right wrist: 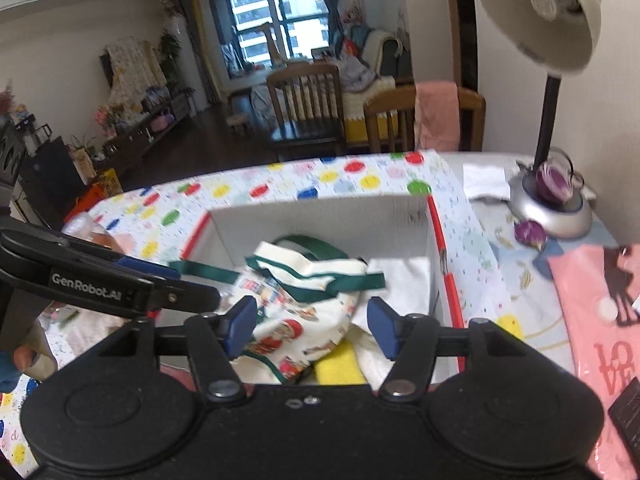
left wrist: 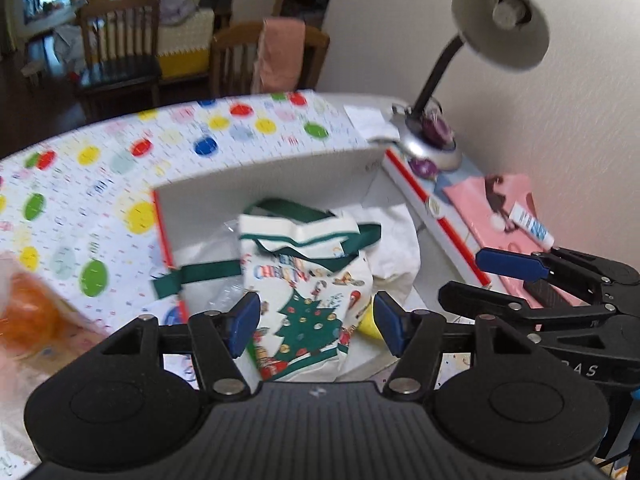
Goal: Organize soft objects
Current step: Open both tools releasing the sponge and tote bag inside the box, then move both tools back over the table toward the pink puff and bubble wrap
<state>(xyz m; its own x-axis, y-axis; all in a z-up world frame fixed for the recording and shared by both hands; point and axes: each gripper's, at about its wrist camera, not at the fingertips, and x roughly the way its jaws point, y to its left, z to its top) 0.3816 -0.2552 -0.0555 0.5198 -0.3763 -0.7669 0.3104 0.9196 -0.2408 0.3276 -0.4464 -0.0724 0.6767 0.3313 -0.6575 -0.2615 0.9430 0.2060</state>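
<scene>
While the bag (left wrist: 308, 280) lies crumpled in the box (left wrist: 272, 176), both grippers, left (left wrist: 316, 326) and right (right wrist: 310, 326), hang above it with jaws apart, gripping nothing.

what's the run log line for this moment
left gripper: open, empty | right gripper: open, empty | bag: in box | step: released

Your left gripper (left wrist: 316, 326) tilts downward with its blue pads apart and nothing pinched between them. Your right gripper (right wrist: 312, 326) sits just beside it, angled down, jaws likewise parted.
</scene>
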